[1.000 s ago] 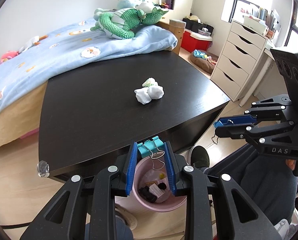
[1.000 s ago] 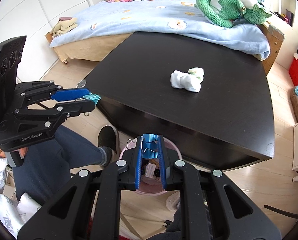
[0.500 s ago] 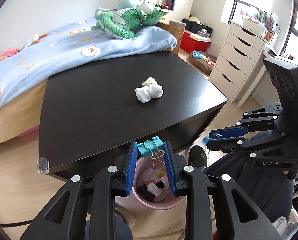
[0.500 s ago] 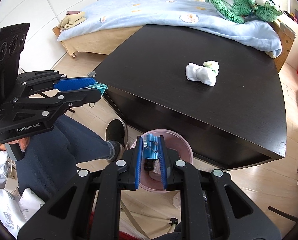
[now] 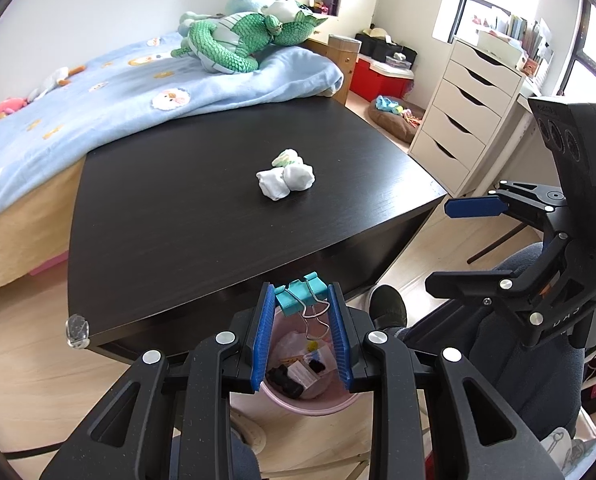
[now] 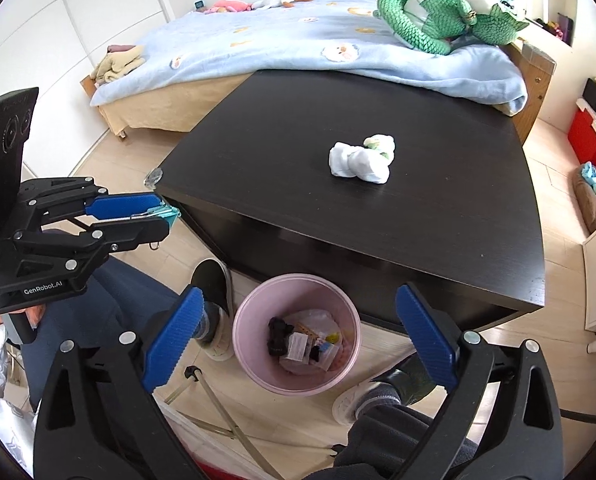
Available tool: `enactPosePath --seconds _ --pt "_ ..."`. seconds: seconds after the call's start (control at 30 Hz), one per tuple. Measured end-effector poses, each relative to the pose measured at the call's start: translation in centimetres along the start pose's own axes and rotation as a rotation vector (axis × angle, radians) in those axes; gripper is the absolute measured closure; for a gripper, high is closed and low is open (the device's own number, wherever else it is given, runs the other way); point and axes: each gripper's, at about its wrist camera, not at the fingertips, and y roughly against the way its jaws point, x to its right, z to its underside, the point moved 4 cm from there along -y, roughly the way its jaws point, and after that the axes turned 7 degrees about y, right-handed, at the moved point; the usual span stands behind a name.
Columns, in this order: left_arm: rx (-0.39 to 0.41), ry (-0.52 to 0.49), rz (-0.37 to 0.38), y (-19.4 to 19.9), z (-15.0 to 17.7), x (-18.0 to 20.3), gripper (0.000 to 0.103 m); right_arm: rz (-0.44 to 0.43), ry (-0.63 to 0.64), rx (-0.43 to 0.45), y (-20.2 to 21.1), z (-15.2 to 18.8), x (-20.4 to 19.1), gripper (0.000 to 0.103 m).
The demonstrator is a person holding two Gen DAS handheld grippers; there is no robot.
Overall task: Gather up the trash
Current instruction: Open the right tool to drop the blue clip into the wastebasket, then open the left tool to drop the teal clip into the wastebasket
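We see the right gripper (image 6: 298, 344) jaws just sprung apart, empty, above the pink bin (image 6: 296, 334) | left gripper (image 5: 300, 326) clamps teal binder clip (image 5: 300, 298) over it | left: clip, white wad (image 6: 360, 160) on black table (image 6: 438, 216) beyond the bin.

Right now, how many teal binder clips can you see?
1. The teal binder clip is clamped in the left gripper, above the pink bin. More could be hidden among the trash inside the bin.
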Motion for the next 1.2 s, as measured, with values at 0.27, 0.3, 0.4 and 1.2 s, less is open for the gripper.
enactPosePath --seconds 0.27,0.3,0.4,1.2 --pt "0.002 -0.027 0.022 0.3 -0.1 1.0 0.076 0.021 -0.036 0.015 1.1 0.1 0.6 0.007" --pt "0.0 -0.031 0.023 0.2 -0.1 1.1 0.076 0.024 -0.043 0.017 1.2 0.0 0.8 0.007" --pt "-0.006 -0.048 0.034 0.1 -0.1 1.8 0.076 0.044 -0.051 0.023 1.6 0.1 1.2 0.007" --pt "-0.06 -0.058 0.098 -1.8 0.4 3.4 0.026 0.073 -0.104 0.043 2.8 0.7 3.2 0.007"
